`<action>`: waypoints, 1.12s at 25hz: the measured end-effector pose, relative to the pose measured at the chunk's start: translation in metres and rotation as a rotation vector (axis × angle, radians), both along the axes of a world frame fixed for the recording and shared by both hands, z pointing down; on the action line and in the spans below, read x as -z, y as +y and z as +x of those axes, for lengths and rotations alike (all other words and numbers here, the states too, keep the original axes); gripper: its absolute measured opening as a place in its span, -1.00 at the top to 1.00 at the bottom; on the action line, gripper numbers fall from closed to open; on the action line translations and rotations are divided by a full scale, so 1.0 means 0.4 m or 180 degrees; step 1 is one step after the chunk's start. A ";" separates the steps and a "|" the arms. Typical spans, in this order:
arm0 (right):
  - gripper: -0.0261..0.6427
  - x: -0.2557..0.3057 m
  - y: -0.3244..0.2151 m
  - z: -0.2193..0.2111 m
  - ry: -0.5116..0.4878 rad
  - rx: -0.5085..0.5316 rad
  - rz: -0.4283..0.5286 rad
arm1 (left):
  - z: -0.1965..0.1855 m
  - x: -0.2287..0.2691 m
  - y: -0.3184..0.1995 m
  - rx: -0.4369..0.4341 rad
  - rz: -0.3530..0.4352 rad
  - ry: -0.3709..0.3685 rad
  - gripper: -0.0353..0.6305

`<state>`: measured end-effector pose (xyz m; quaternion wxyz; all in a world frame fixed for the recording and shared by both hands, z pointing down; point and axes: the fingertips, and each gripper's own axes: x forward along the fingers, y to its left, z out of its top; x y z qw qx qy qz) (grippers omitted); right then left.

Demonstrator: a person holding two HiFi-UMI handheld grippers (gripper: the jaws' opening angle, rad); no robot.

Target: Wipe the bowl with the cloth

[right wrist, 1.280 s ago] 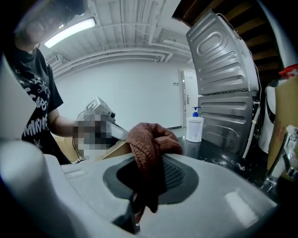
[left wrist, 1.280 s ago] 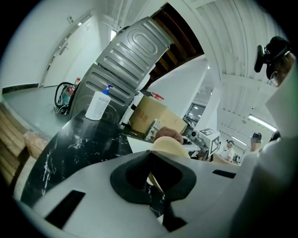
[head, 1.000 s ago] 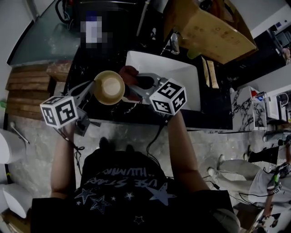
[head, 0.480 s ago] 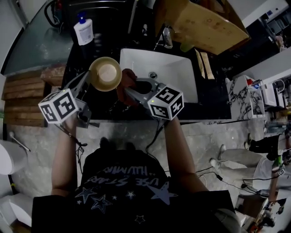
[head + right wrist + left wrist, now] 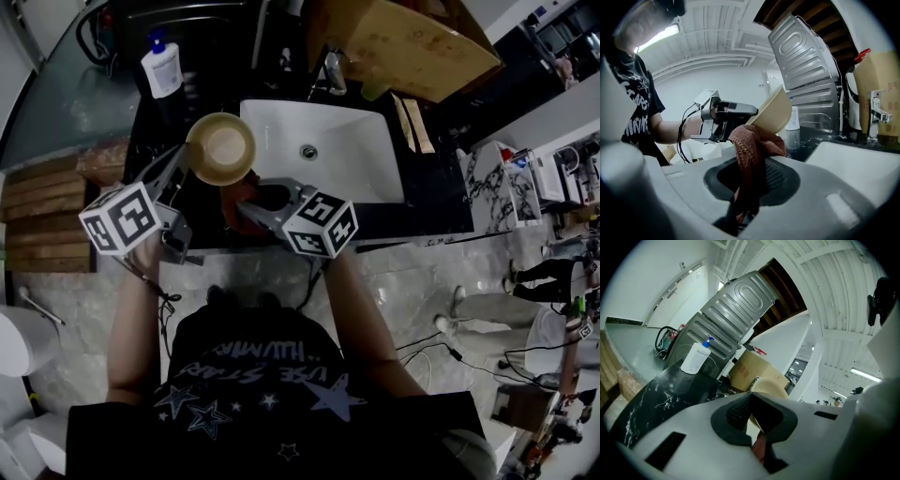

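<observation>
The bowl is being clamped by its rim in the left gripper, tilted above the black counter beside the white sink. The rust-brown cloth is being pinched in the right gripper, just under the bowl's outer wall. The wipe is probably best done with the bowl being held steady while the cloth is being swept round. Nothing is being carried in bowl or sink.

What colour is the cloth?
The cloth is reddish-brown; the right gripper view shows it best.
</observation>
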<state>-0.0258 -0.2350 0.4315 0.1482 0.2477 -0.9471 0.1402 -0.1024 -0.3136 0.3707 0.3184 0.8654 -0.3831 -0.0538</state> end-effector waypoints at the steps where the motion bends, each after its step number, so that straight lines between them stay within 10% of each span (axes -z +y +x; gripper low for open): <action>1: 0.71 -0.003 0.002 -0.012 0.0004 0.0009 -0.0005 | 0.000 0.001 0.002 -0.0014 -0.0003 0.0018 0.87; 28: 0.71 -0.009 -0.048 -0.063 -0.0085 0.0009 0.0240 | -0.002 0.058 0.105 -0.0891 -0.0204 0.0502 0.87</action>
